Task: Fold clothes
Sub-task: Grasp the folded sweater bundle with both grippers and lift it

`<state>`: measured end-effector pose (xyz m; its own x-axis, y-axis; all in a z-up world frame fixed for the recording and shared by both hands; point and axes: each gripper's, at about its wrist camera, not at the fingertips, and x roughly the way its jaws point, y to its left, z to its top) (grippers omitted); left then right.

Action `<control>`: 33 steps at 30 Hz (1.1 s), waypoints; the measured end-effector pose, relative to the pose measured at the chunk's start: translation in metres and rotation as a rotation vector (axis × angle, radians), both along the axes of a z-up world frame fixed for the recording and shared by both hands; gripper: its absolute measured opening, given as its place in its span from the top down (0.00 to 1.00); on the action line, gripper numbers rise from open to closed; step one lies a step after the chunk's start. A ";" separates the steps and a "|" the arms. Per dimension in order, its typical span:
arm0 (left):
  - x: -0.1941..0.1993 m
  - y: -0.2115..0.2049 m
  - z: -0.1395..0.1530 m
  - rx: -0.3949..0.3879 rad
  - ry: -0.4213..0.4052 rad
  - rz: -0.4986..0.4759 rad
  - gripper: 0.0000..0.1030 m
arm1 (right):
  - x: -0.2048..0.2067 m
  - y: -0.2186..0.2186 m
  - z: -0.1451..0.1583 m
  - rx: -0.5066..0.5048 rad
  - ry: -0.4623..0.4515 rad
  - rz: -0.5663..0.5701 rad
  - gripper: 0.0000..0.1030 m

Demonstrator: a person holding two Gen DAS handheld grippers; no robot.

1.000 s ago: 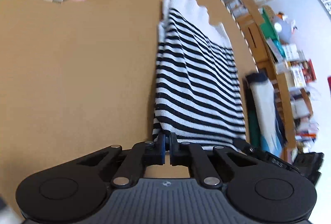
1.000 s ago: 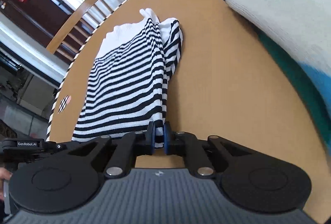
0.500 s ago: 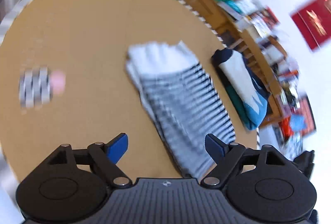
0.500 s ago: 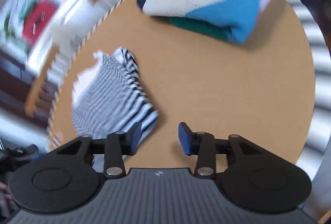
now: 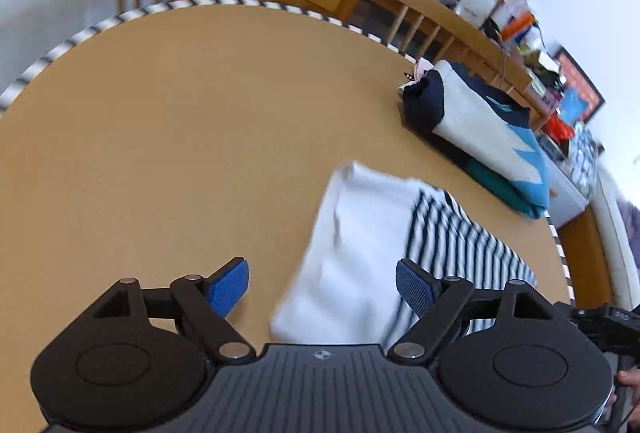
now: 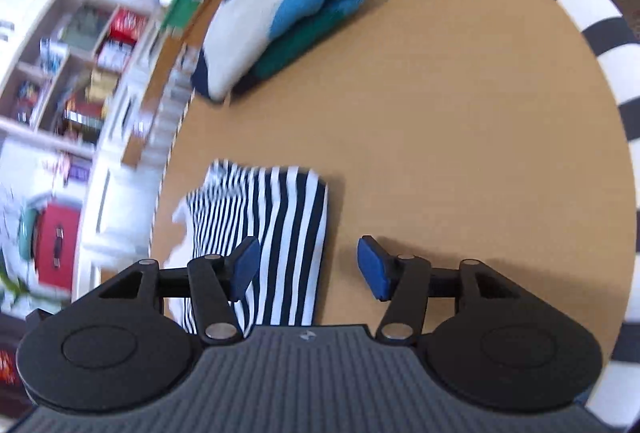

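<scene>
Both tools are free of cloth just now, so this looks like the pause between folds, with the next fold or a tidy-up yet to come. The left hand-held gripper (image 5: 322, 283) hangs above the round brown bench (image 5: 168, 137) with its blue pads spread wide and nothing between them; the right hand-held gripper (image 6: 308, 267) is likewise spread and empty. The striped shirt (image 5: 404, 257) lies flat on the bench directly under and ahead of both tools, already doubled into a narrow oblong: one end shows plain white knit, the rest thin black-and-white stripes, and from the right wrist view its folded edge looks soft and rounded, not creased. I would guess the next move calls for both tools to come down on one short end, pinch through all the layers, and carry that end over to the other, keeping the edges matched, since thin jersey like this slides and bunches easily. Well apart from it, near the bench's striped rim, sits a folded chunky sweater (image 6: 280, 5) in navy, cream, bright blue and green, thick and pillowy, apparently finished.
</scene>
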<state>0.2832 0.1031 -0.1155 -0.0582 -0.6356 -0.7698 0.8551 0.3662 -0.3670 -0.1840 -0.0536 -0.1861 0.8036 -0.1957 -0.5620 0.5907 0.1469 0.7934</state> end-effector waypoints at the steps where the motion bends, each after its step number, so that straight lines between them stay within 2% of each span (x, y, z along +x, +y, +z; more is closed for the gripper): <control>1: 0.006 -0.012 -0.003 0.004 0.009 -0.022 0.20 | 0.002 -0.005 -0.003 0.005 -0.018 -0.014 0.45; 3: 0.010 -0.036 -0.012 0.030 0.043 -0.082 0.21 | 0.009 -0.015 -0.011 0.030 -0.062 -0.030 0.45; 7: 0.009 -0.069 -0.037 0.113 0.174 -0.212 0.22 | 0.021 -0.026 -0.018 0.016 -0.092 0.015 0.49; 9: 0.000 -0.072 -0.042 0.129 0.184 -0.278 0.18 | 0.020 -0.023 -0.018 0.017 -0.089 0.051 0.50; 11: -0.005 -0.073 -0.042 0.159 0.175 -0.335 0.17 | 0.015 -0.014 -0.021 0.107 -0.101 0.088 0.52; 13: -0.006 -0.071 -0.045 0.197 0.220 -0.378 0.14 | 0.006 0.003 -0.023 0.206 -0.114 0.107 0.52; 14: -0.008 -0.069 -0.046 0.204 0.233 -0.405 0.12 | 0.003 0.013 -0.023 0.224 -0.117 0.110 0.52; 15: -0.010 -0.069 -0.048 0.197 0.231 -0.425 0.11 | 0.003 0.022 -0.021 0.222 -0.117 0.113 0.53; 17: -0.012 -0.074 -0.051 0.168 0.230 -0.435 0.03 | 0.008 0.028 -0.017 0.186 -0.113 0.080 0.53; 19: -0.012 -0.084 -0.053 0.140 0.236 -0.383 0.01 | 0.014 0.027 -0.017 0.164 -0.118 0.021 0.57; 21: -0.017 -0.094 -0.049 0.157 0.229 -0.358 0.01 | 0.022 0.026 -0.018 0.166 -0.120 -0.004 0.60; 24: -0.034 -0.099 -0.043 0.199 0.118 -0.461 0.02 | 0.025 0.030 -0.019 0.169 -0.118 -0.029 0.61; 27: -0.043 -0.095 -0.038 0.220 0.026 -0.492 0.11 | 0.028 0.036 -0.019 0.163 -0.113 -0.074 0.61; 28: -0.043 -0.095 -0.037 0.229 0.011 -0.481 0.19 | 0.029 0.040 -0.018 0.164 -0.114 -0.094 0.60; 29: -0.040 -0.094 -0.035 0.236 -0.001 -0.467 0.34 | 0.028 0.043 -0.018 0.170 -0.116 -0.109 0.58; 30: -0.035 -0.092 -0.035 0.246 0.022 -0.450 0.46 | 0.026 0.046 -0.018 0.180 -0.118 -0.121 0.55; 31: -0.027 -0.091 -0.038 0.257 0.091 -0.430 0.66 | 0.024 0.047 -0.017 0.187 -0.110 -0.125 0.53; 33: -0.011 -0.085 -0.043 0.255 0.206 -0.394 0.66 | 0.020 0.050 -0.013 0.195 -0.084 -0.127 0.52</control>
<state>0.2726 0.0181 -0.1584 -0.4224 -0.3280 -0.8450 0.8655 0.1310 -0.4834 -0.1644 -0.0035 -0.1994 0.8253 -0.1924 -0.5310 0.5250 -0.0850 0.8468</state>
